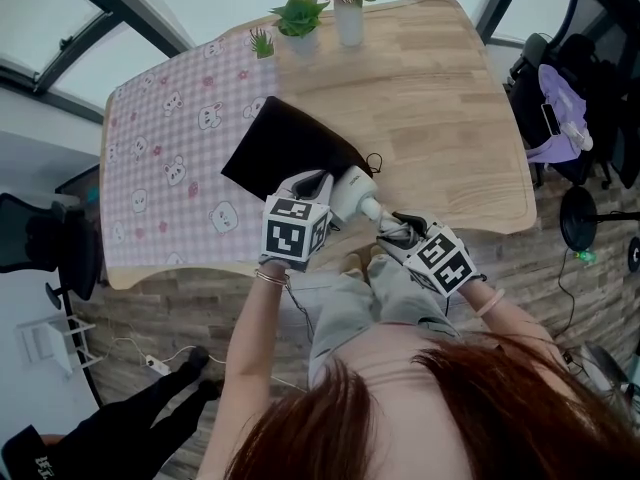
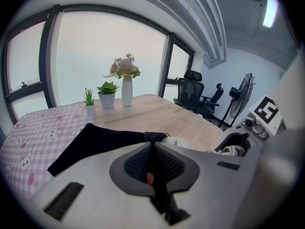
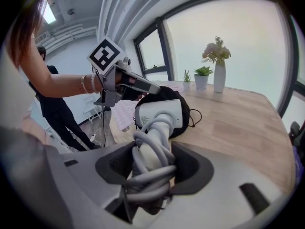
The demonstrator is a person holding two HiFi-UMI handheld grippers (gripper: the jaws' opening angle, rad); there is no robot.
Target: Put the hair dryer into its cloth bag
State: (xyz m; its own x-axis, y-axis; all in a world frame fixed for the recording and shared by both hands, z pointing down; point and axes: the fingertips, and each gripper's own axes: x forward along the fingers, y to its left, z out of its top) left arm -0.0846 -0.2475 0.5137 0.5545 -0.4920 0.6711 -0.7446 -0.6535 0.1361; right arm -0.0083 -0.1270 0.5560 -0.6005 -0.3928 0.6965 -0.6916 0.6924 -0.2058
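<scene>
Far left, off the worktop (image 1: 450, 118), a black office chair (image 1: 60, 243) on the floor. The worktop's left part is under a pink checked cloth with rabbits (image 1: 160, 148). At the far edge stand a small spiky potted plant (image 1: 262, 42), a leafier potted plant (image 1: 298, 18) and a white vase of flowers (image 1: 349, 18), well apart from the work. Cloth bag (image 1: 280, 148): black, flat, lying aslant across the line where pink cloth meets bare wood, its mouth towards the near edge, drawstring (image 1: 374, 161) trailing right. Left hand-held gripper (image 2: 152, 162): jaws nearly together, pinching the black fabric at the bag's mouth. Hair dryer (image 1: 352, 193): white, barrel at the mouth with black fabric round its far end, handle pointing back over the near edge, pale cord (image 3: 151, 144) wound round the handle. Right hand-held gripper (image 3: 153, 166): jaws wide, clamped on that cord-wrapped handle. Both hand-held grippers sit at the near edge, close together. Bare wood runs right of the bag to the rounded corner. Beyond it, a chair draped with a purple garment (image 1: 560, 108).
</scene>
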